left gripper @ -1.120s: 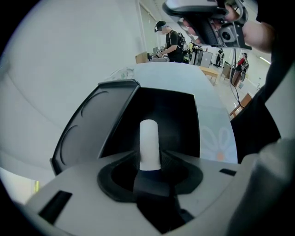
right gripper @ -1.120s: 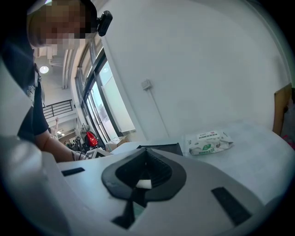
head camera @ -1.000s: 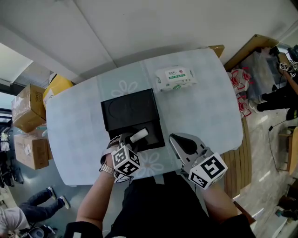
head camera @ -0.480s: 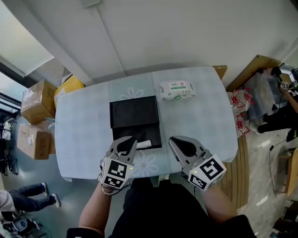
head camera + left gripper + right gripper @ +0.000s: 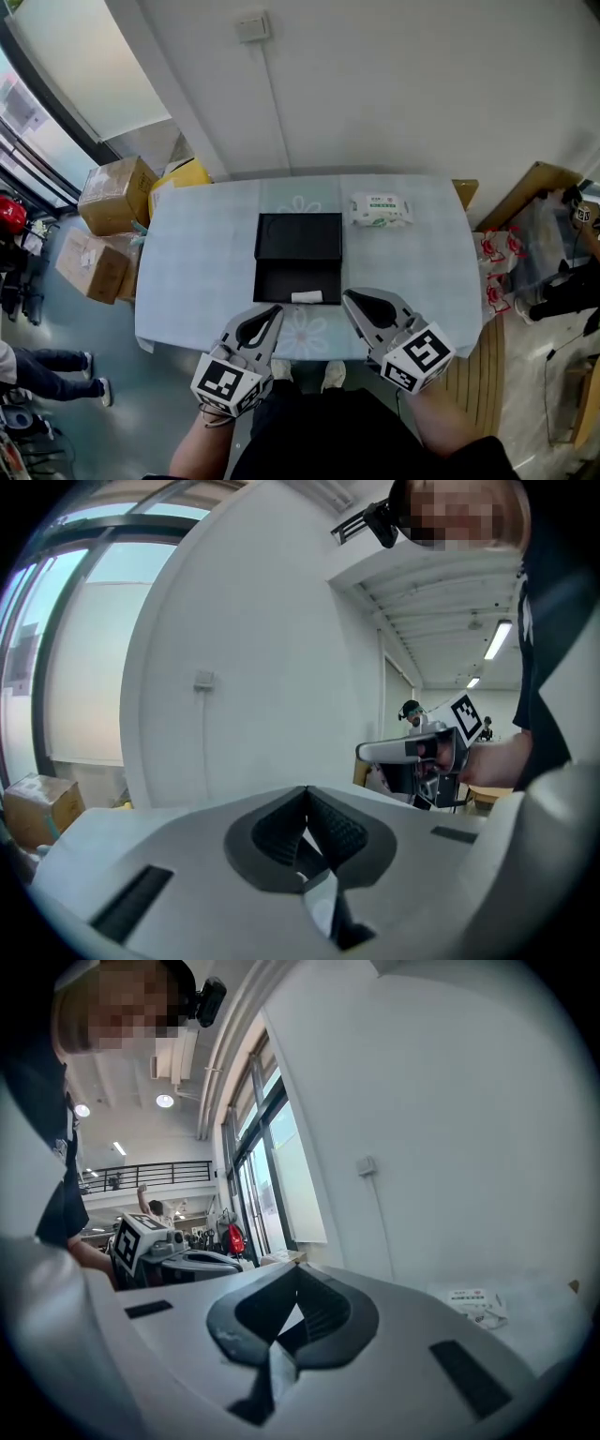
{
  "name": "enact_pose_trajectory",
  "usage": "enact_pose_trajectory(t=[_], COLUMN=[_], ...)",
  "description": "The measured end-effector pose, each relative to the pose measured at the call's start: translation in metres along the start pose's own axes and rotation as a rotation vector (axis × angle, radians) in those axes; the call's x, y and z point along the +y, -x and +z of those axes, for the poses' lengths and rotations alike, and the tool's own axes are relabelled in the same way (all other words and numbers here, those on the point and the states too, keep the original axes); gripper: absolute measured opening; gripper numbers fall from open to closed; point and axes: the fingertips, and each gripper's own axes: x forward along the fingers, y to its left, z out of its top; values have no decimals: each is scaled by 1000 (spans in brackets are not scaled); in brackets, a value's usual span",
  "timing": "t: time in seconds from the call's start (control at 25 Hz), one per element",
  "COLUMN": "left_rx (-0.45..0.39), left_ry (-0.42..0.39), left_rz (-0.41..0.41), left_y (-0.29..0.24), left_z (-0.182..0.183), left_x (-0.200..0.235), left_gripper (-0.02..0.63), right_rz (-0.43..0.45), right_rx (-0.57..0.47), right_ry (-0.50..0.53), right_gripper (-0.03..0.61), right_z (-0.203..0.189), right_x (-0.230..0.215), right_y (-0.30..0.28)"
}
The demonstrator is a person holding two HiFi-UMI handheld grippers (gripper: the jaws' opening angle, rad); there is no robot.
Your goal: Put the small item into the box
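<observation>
The black box (image 5: 298, 281) lies open on the pale tablecloth, its lid (image 5: 298, 234) lying just behind it. A small white item (image 5: 307, 297) rests inside, at the box's near edge. My left gripper (image 5: 274, 312) hangs above the table's near edge, in front of the box. Its jaws have just closed and nothing is between them; in the left gripper view (image 5: 305, 819) the ribbed pads meet. My right gripper (image 5: 349, 298) is level with it to the right, shut and empty (image 5: 289, 1314). Neither touches the box.
A pack of wet wipes (image 5: 381, 209) lies at the table's far right. Cardboard boxes (image 5: 117, 195) and a yellow bag (image 5: 183, 175) stand on the floor to the left. A wooden board (image 5: 525, 187) leans at the right. A white wall rises behind the table (image 5: 202, 281).
My left gripper has drawn back out of the box and risen, leaving the white item inside, and its jaws went from wide to shut. The right gripper rose too.
</observation>
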Motion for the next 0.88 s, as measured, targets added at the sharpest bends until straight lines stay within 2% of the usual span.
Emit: enact_pose_trajectory(t=[0.2,0.4,0.6,0.88], left_rx=[-28,-40,-43,-69], left_ry=[15,11,-32,-42], left_rz=[35,21,-33,-132], left_y=[37,68,93,123], left_z=[2,3,1,-5], left_x=[-4,-7,-4,0], left_gripper=[9,9,9,9], right_rz=[47,55,19,-74], right_rx=[-12,-8,2,9], right_ry=[13,17,21,20], right_gripper=[9,9,9,9], right_z=[5,-1,-8,-22], right_x=[33,68,101,143], right_y=[-4,-13,-21,-18])
